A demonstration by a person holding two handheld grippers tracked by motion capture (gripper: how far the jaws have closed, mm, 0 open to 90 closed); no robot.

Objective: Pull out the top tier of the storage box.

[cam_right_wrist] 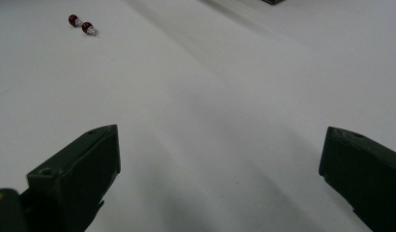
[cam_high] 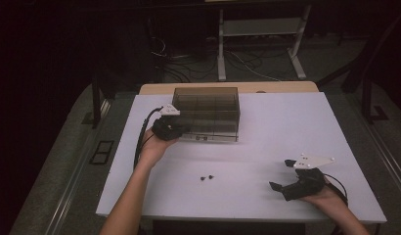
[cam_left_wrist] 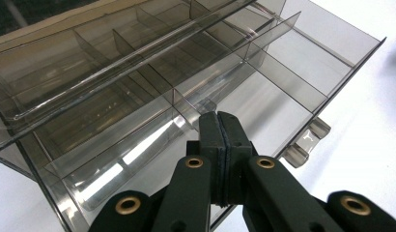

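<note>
1 left gripper [cam_left_wrist: 219, 118], touching organizer box [cam_left_wrist: 152, 92]

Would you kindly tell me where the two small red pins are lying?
In the high view, the red pins lie side by side on the white table, near its front middle, between the smoky drawer box and the right tongs.

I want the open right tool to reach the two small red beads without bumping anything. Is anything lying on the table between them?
Nothing visible. The right tool rests with jaws wide open, and bare white table runs from it to the two small red beads. The smoky clear plastic compartment box sits farther back, off that line.
</note>
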